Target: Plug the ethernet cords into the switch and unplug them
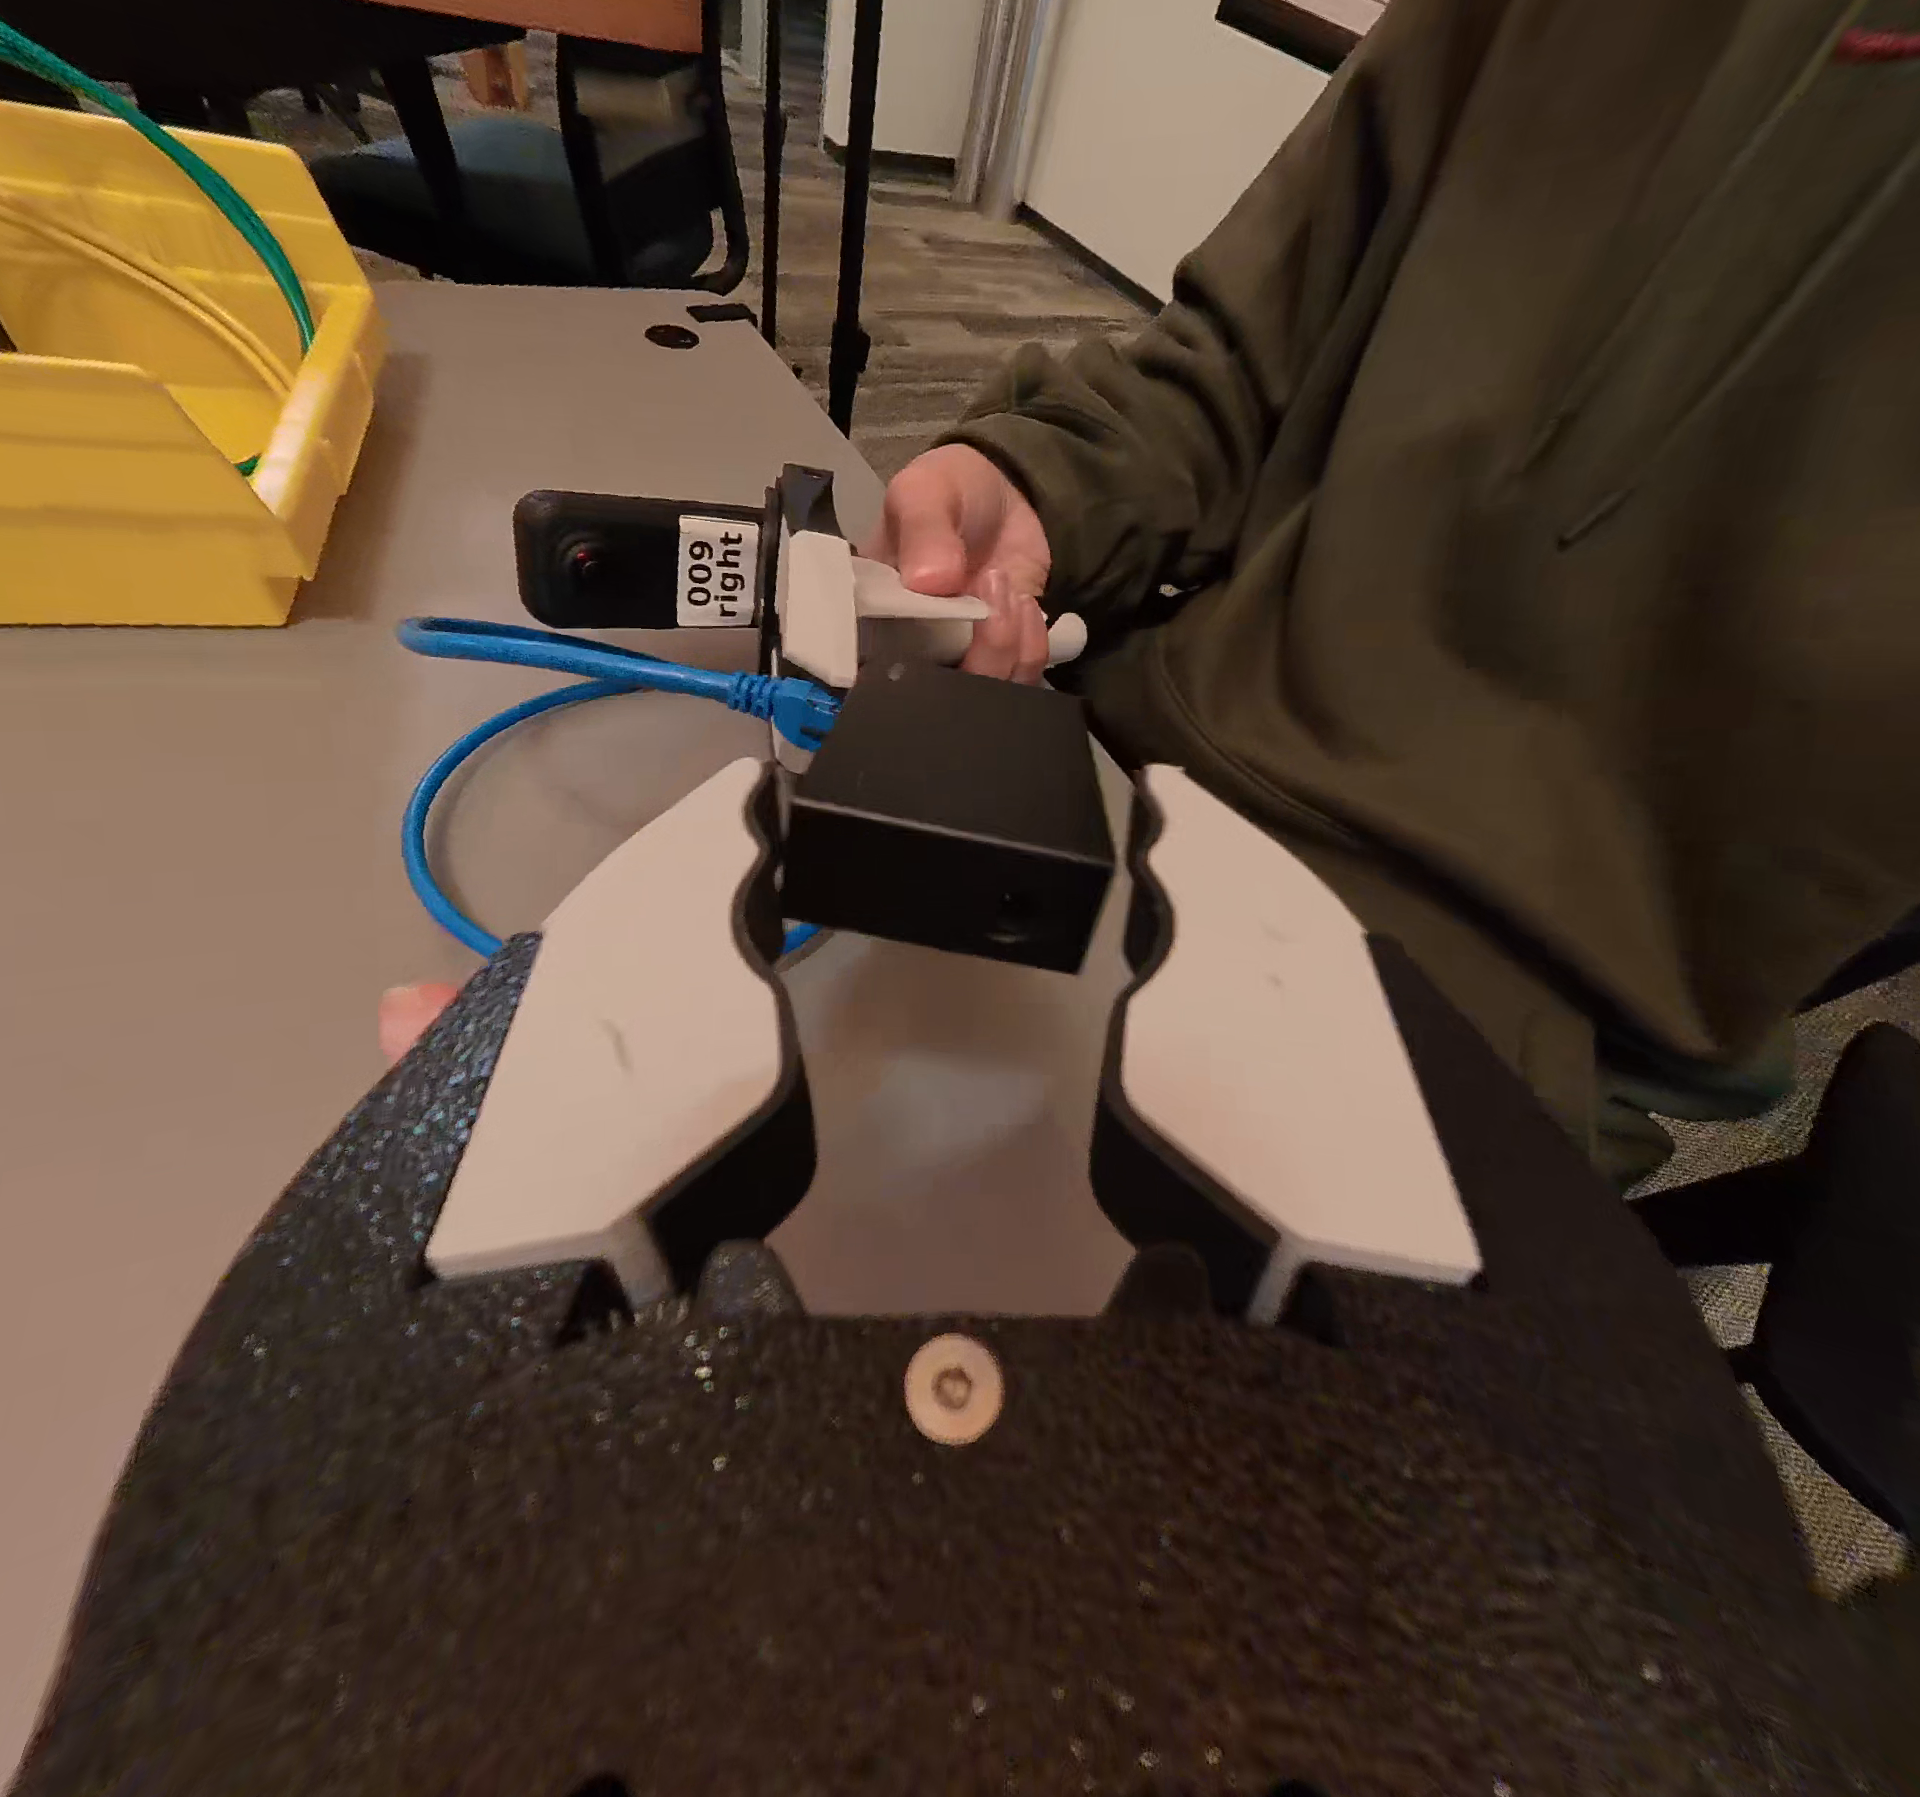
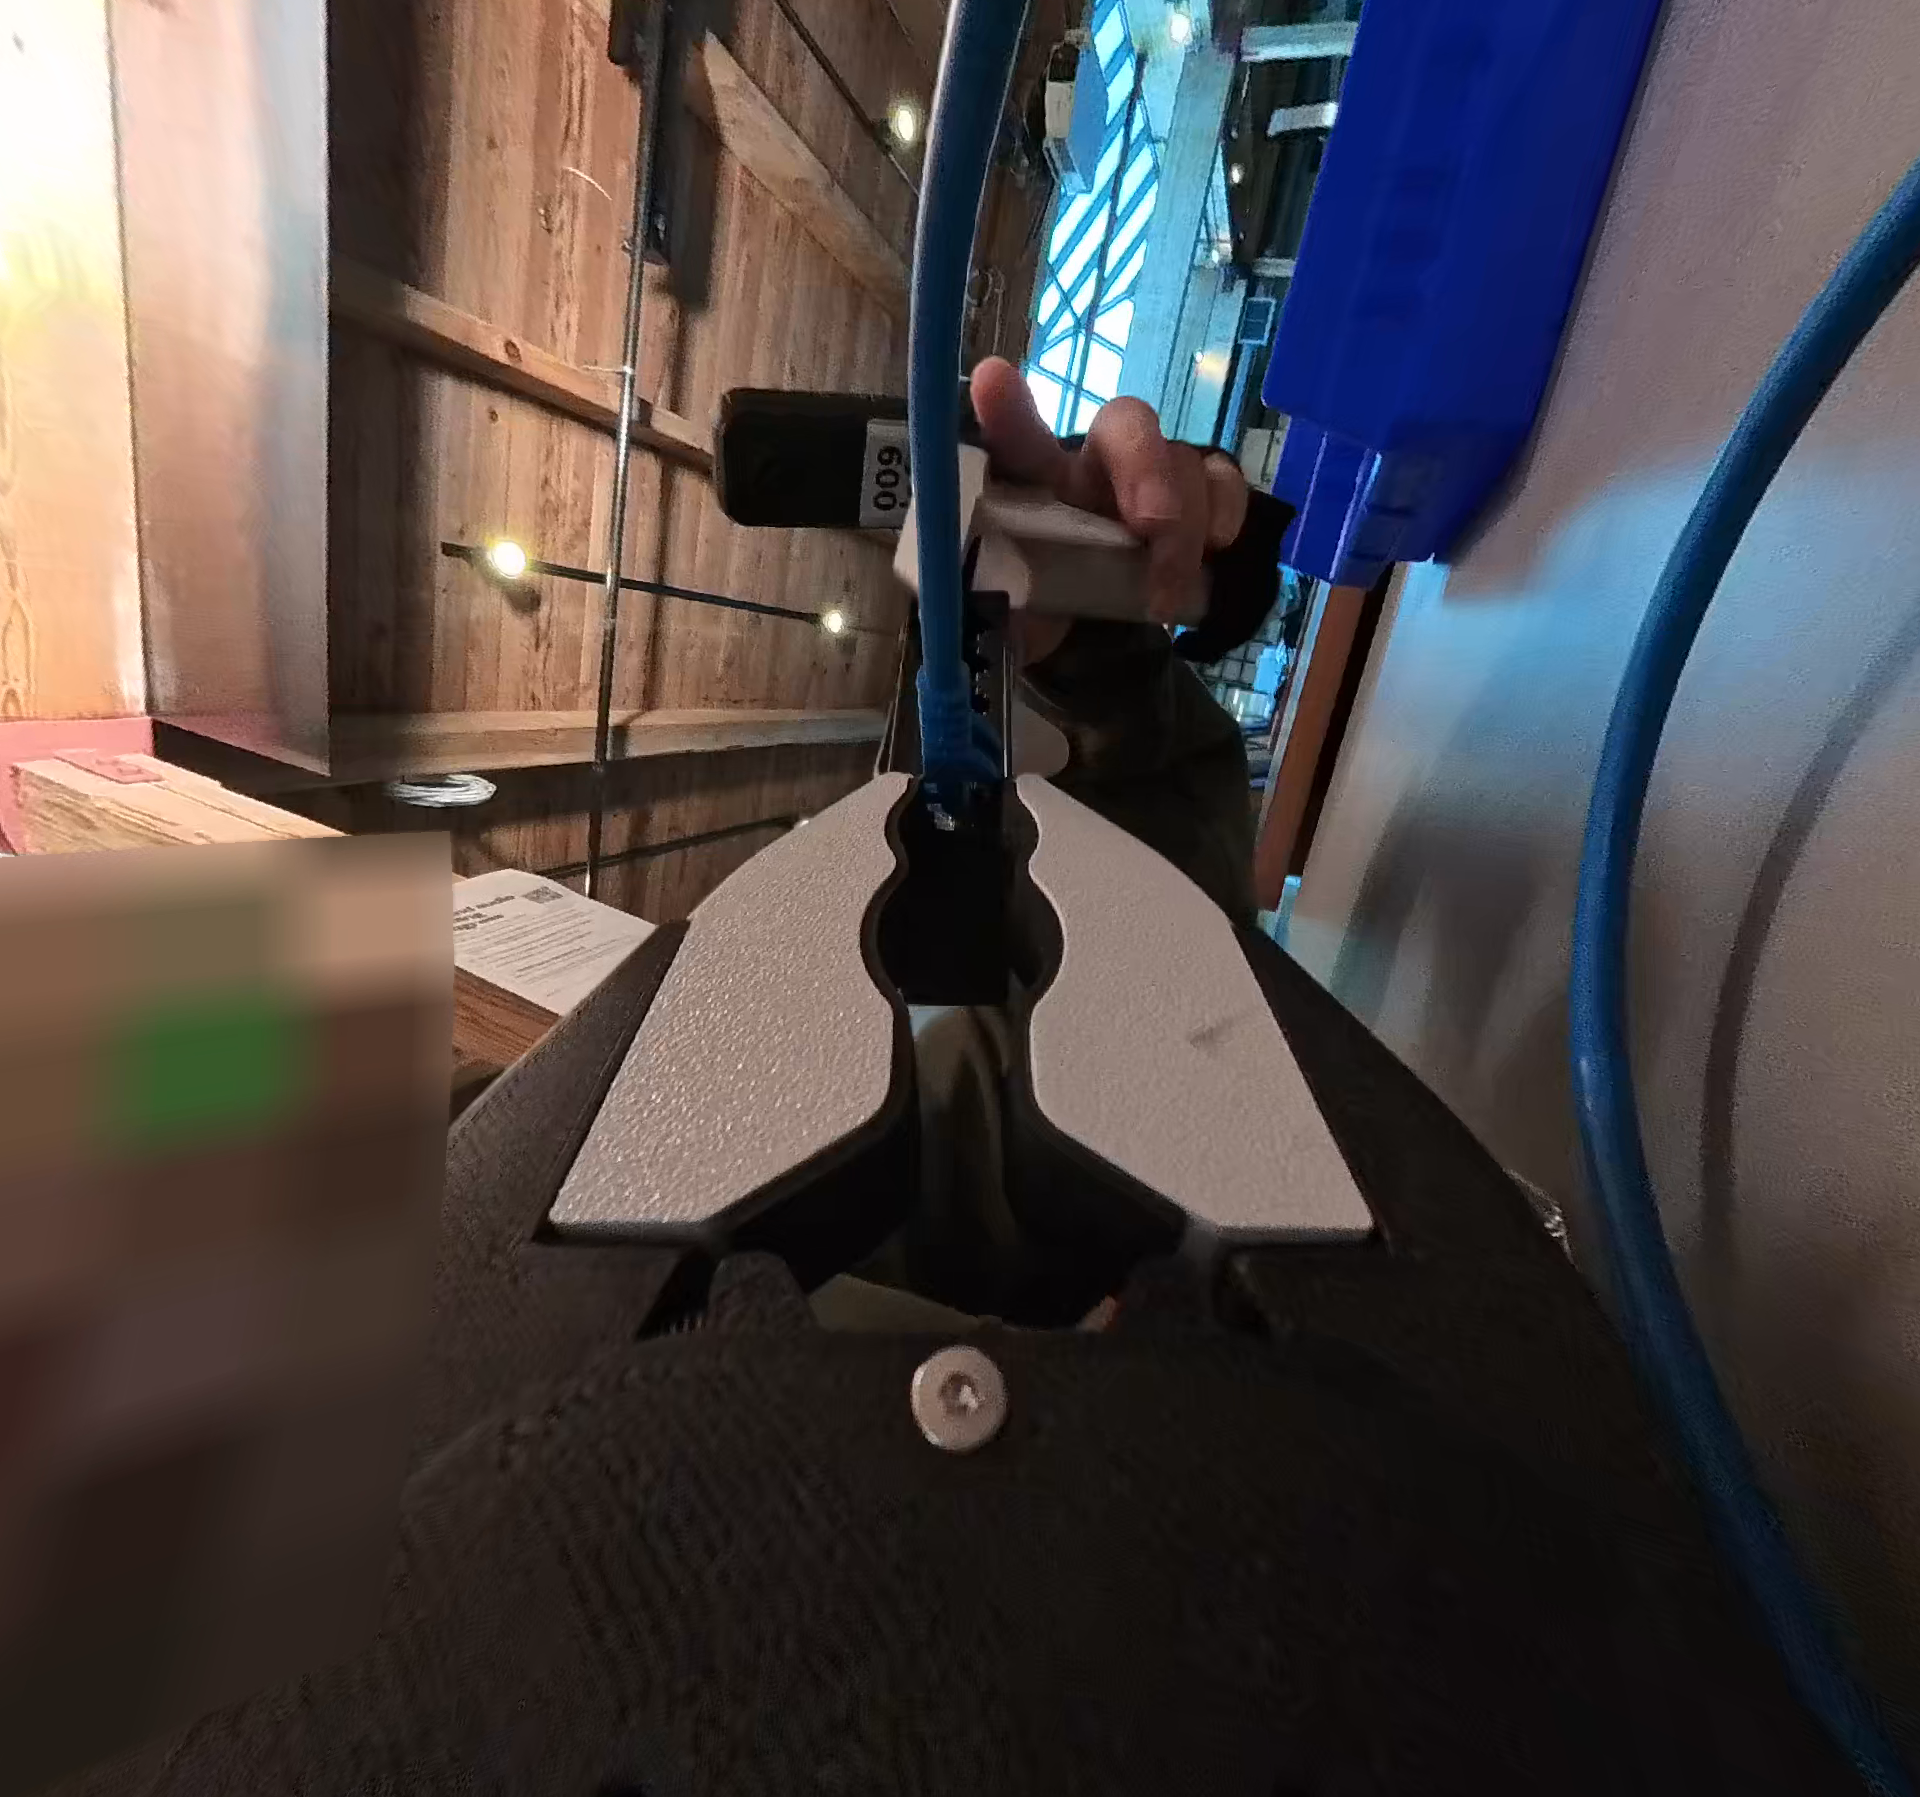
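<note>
Now switch point(image 1: 940, 812) sits between left gripper point(image 1: 951, 843) jaws, cord point(image 1: 582, 651) plugged in

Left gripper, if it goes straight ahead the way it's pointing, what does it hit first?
Most likely the switch. It already sits between the fingers of the left gripper, right in line. How much room is left behind it is hard to judge from this view.

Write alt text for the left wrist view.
The left gripper holds a black switch above a grey table, while the right gripper, in a person's hand, meets a blue ethernet cord at its far end. A yellow bin sits left.
</note>
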